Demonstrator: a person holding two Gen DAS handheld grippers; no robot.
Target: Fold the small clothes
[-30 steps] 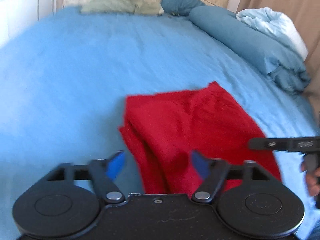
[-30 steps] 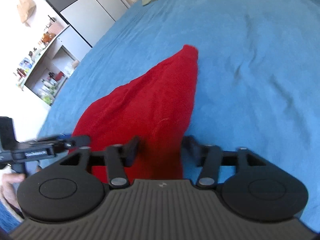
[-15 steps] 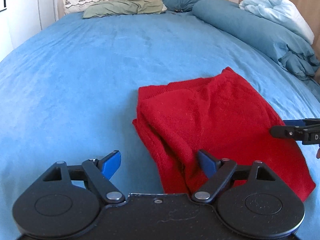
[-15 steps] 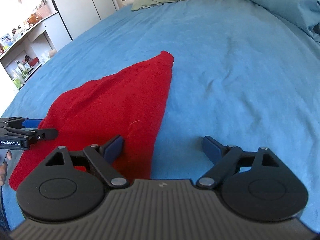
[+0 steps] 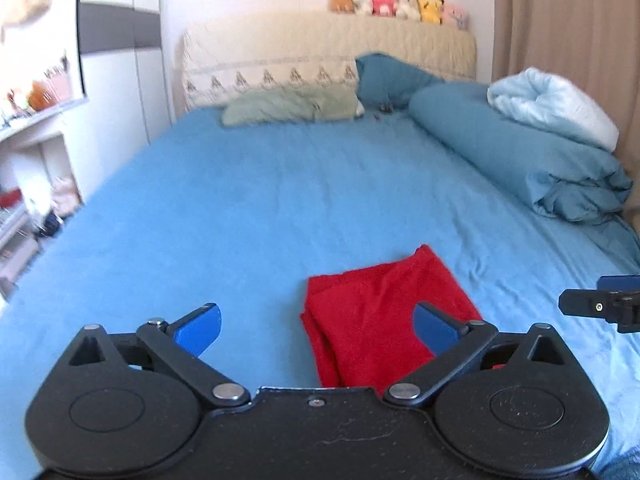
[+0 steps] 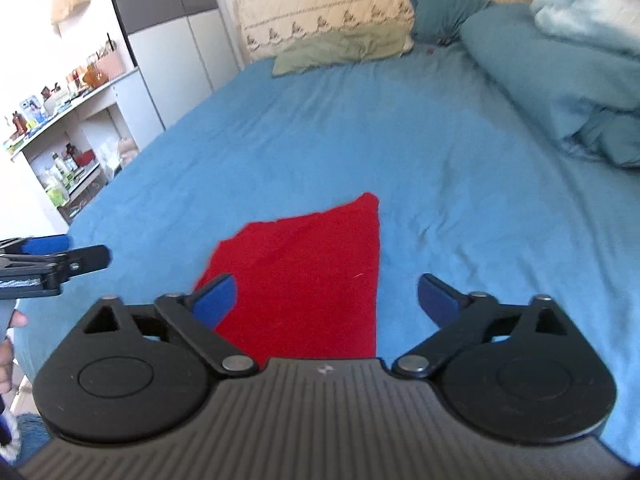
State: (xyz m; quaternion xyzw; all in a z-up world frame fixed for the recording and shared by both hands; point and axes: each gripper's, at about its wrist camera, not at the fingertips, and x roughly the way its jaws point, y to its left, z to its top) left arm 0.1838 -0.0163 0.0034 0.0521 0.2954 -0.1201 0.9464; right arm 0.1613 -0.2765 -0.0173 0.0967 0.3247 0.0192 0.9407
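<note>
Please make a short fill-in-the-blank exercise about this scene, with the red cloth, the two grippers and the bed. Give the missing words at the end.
1. The folded garment lying on the bed is ____ in colour.
2. The jaws of the left gripper and the right gripper are both ____, holding nothing.
3. The sheet under the garment is ____ in colour.
4. On top of the headboard sits a row of plush ____.

Missing words: red; open; blue; toys
</note>
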